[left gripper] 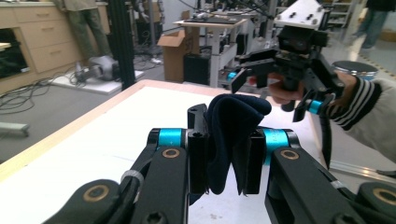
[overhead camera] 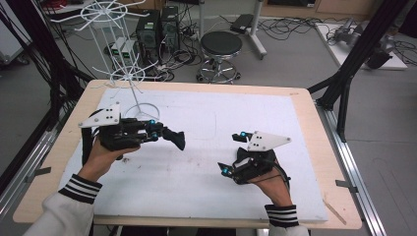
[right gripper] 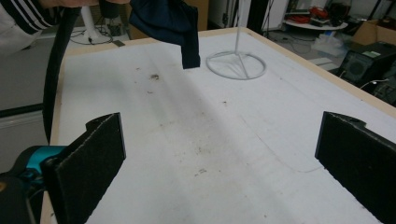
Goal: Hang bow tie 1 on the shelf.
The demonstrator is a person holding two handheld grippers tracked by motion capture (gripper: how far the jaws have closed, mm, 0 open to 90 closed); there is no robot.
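Note:
My left gripper (overhead camera: 169, 135) is shut on a dark navy cloth (overhead camera: 176, 138), holding it just above the white mat at the left. In the left gripper view the folded cloth (left gripper: 232, 140) is pinched between the two black jaws and bulges above them. From the right gripper view, the cloth (right gripper: 170, 23) hangs at the top. My right gripper (overhead camera: 235, 155) is open at the right of the mat, jaws wide apart with nothing between them (right gripper: 219, 158). A white wire rack (overhead camera: 123, 59) stands at the mat's back left, its ring base (right gripper: 236, 64) on the mat.
A white mat (overhead camera: 206, 147) covers the wooden table (overhead camera: 319, 147). Beyond the far edge are a black stool (overhead camera: 221, 46), computer towers (overhead camera: 157, 29) and cables on the floor. A black frame post (overhead camera: 354, 59) rises at the right.

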